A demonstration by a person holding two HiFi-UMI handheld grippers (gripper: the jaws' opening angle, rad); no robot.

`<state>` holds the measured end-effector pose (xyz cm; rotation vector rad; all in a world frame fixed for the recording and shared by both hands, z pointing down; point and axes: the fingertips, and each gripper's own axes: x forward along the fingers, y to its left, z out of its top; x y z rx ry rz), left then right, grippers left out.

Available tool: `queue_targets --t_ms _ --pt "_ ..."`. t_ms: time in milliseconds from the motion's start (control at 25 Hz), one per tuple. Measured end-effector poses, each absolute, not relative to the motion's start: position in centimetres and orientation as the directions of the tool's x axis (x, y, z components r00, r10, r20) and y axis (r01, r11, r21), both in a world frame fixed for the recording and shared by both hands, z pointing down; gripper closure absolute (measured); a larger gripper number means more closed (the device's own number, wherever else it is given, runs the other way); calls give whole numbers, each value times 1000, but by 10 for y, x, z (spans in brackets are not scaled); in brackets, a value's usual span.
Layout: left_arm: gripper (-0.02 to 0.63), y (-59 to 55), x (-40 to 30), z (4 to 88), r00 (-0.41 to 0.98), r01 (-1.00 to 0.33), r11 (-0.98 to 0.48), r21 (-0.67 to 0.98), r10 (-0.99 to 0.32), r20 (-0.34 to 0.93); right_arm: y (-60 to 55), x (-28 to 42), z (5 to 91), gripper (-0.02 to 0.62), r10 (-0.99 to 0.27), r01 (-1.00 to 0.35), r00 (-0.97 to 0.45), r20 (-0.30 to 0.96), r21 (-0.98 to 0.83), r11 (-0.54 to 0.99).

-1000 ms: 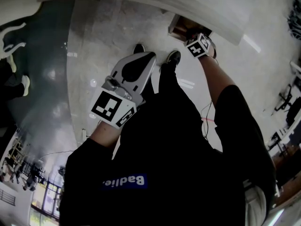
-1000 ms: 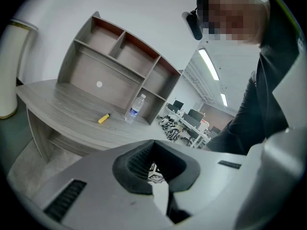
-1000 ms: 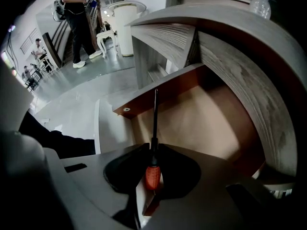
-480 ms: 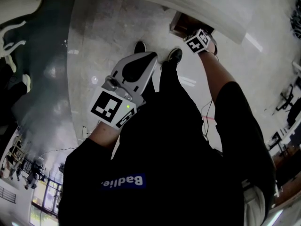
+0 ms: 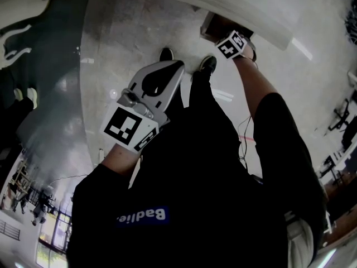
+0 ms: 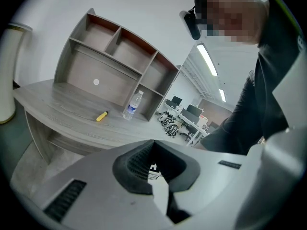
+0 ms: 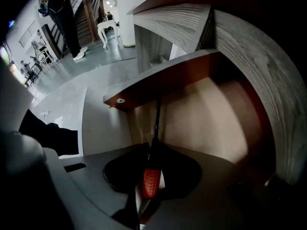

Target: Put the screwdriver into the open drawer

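Head view first: my right gripper (image 5: 233, 43) is reaching down at the upper right of the frame, right over the open drawer (image 5: 212, 31), arm stretched out nearly straight. My left gripper (image 5: 167, 71) is hanging mid-frame, well apart from it. In the left gripper view those jaws are sitting together with nothing in them, pointing off at a desk (image 6: 67, 109), so that hand isn't helping here. The right gripper view is the one that matters: the screwdriver (image 7: 150, 178) is sitting between the pads by its orange handle. Its shaft is running straight up-frame, with the tip aiming into the drawer by the front wall; can't tell if it's touching. The jaws are starting to ease apart around the handle, so I'm guessing it drops straight in.
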<state>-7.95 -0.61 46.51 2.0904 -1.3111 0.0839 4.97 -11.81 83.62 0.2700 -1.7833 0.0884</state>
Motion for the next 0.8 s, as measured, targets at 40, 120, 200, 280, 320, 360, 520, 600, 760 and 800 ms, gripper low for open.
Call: queue_targets --t_ms 40,120,200,280,320,360,520,600,760,800 --pt "604 -6 -80 464 495 -823 -280 494 -780 383 -116 50 837 500 -128 -231 -207 970 79 970" --pt "604 -6 -80 462 495 -824 -280 492 -778 387 -112 54 838 458 -115 -247 -210 971 61 967" --pt "604 -7 -78 458 497 -826 -286 486 -777 387 -111 59 838 426 -113 -277 -220 969 49 959" --pt "604 -8 -77 451 498 -828 -297 476 -779 381 -111 63 836 409 -114 -307 -229 967 40 951" --pt "604 -8 -77 448 499 -829 -302 471 -780 377 -110 64 834 405 -115 -319 -236 965 35 947" --pt "604 -8 -78 444 500 -829 -308 467 -781 374 -109 65 831 405 -116 -332 -246 962 29 943" --pt "604 -9 -77 429 505 -830 -325 453 -782 365 -99 66 806 405 -132 -377 -311 941 5 926" --pt "604 -10 -76 418 511 -828 -339 446 -784 353 -93 62 787 405 -149 -397 -349 925 -2 918" --pt "604 -11 -72 396 538 -816 -387 431 -780 319 -93 54 743 407 -221 -467 -421 880 -1 884" --pt "604 -11 -70 390 546 -812 -399 427 -777 313 -93 53 730 408 -237 -488 -438 867 -8 873"
